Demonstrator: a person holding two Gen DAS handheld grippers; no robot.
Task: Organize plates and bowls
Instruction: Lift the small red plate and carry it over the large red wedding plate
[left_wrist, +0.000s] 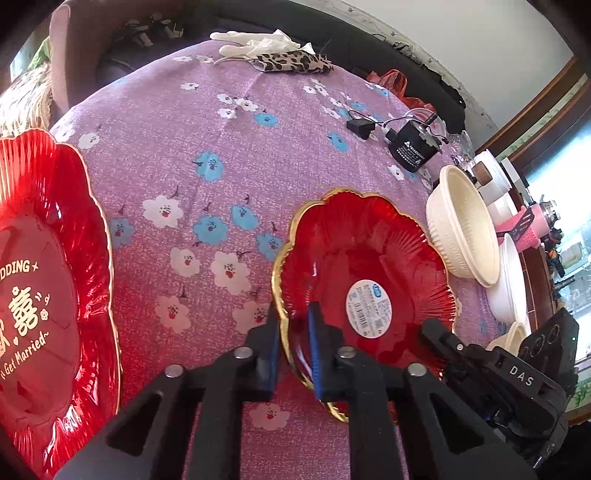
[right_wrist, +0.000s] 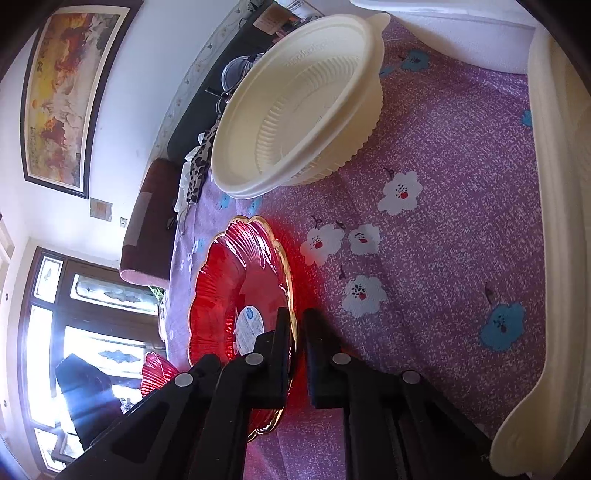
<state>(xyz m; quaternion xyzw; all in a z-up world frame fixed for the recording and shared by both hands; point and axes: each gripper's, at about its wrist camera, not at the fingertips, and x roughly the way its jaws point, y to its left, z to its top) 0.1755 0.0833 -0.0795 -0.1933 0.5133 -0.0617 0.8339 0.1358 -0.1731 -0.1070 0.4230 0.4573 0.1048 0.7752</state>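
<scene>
Both grippers clamped on the same small red translucent scalloped plate w/ gold rim (left_wrist: 364, 284), opposite edges. Left gripper (left_wrist: 293, 354): blue-padded fingers (left_wrist: 314, 350) pinch the plate's near-left rim, one finger outside, one inside. Right gripper (right_wrist: 297, 354) pinches the rim on the far side; in left wrist view its black body sits at the plate's right edge. Plate has a round white sticker (left_wrist: 367, 308) in the centre.

Plate sits on/just over the purple floral tablecloth (left_wrist: 207, 155); can't tell if lifted or still touching. Looks tilted.

Larger red scalloped plate w/ gold wedding lettering (left_wrist: 44, 295) lies well to the left. Cream ribbed plastic bowl (left_wrist: 461, 229) just beside the small plate's right side, more cream bowls (left_wrist: 511, 284) stacked along behind it. Same ribbed bowl fills the top of the right wrist view.

Far side of cloth: black power adapter w/ cable (left_wrist: 413, 144), leopard-print cloth (left_wrist: 295, 62), white gloves (left_wrist: 255, 40).
</scene>
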